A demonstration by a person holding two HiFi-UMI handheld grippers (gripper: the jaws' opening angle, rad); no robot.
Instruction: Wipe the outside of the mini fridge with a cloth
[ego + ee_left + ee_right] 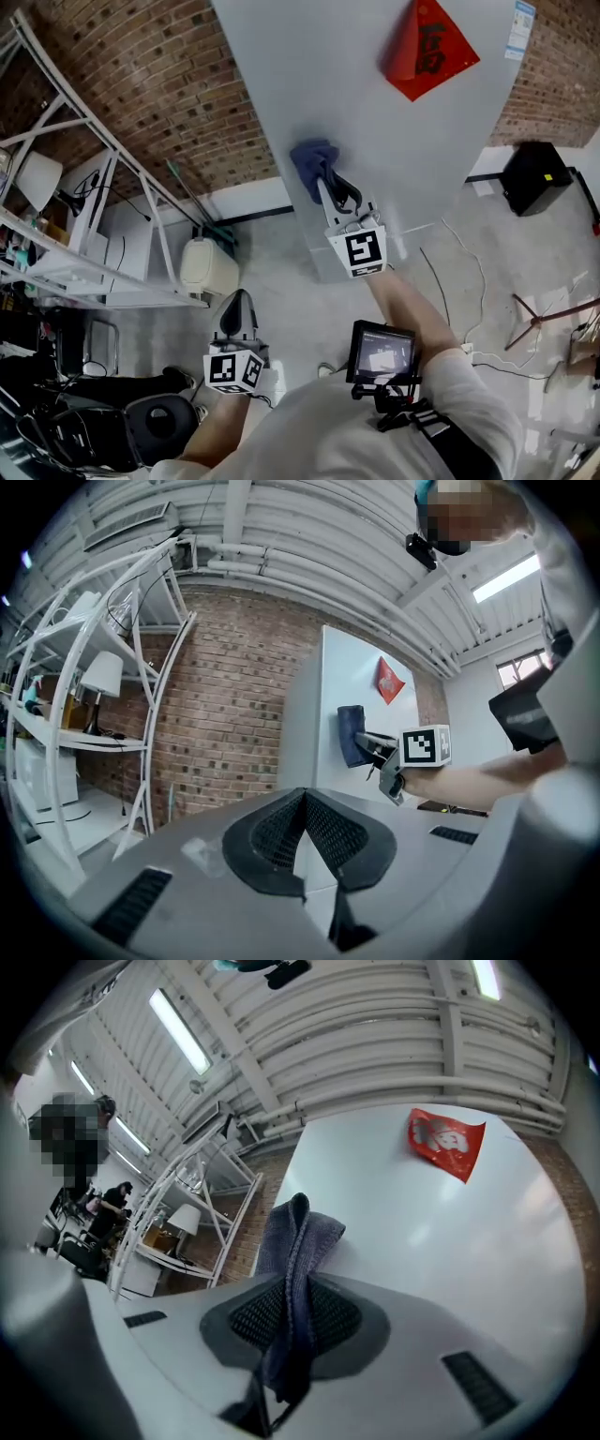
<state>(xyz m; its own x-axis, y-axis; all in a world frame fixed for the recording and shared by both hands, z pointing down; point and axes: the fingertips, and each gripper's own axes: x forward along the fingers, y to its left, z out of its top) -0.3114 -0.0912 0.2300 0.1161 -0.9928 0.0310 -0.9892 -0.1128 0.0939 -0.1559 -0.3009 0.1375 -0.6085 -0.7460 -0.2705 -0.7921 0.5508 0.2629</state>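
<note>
The pale grey mini fridge (375,112) stands ahead, with a red diamond sticker (429,47) on its front. My right gripper (330,183) is shut on a blue cloth (312,161) and presses it against the fridge's front near its left edge. In the right gripper view the cloth (295,1269) hangs pinched between the jaws, against the white fridge panel (450,1241). My left gripper (237,314) hangs low and to the left, away from the fridge, jaws closed on nothing. In the left gripper view the fridge (352,724) and the cloth (351,734) show ahead.
A white metal shelf rack (84,216) with a lamp (37,178) stands at the left against a brick wall (169,84). A small white bin (206,267) sits beside the fridge. A black box (534,176) and cables (469,291) lie to the right. A black chair (122,427) is near my left.
</note>
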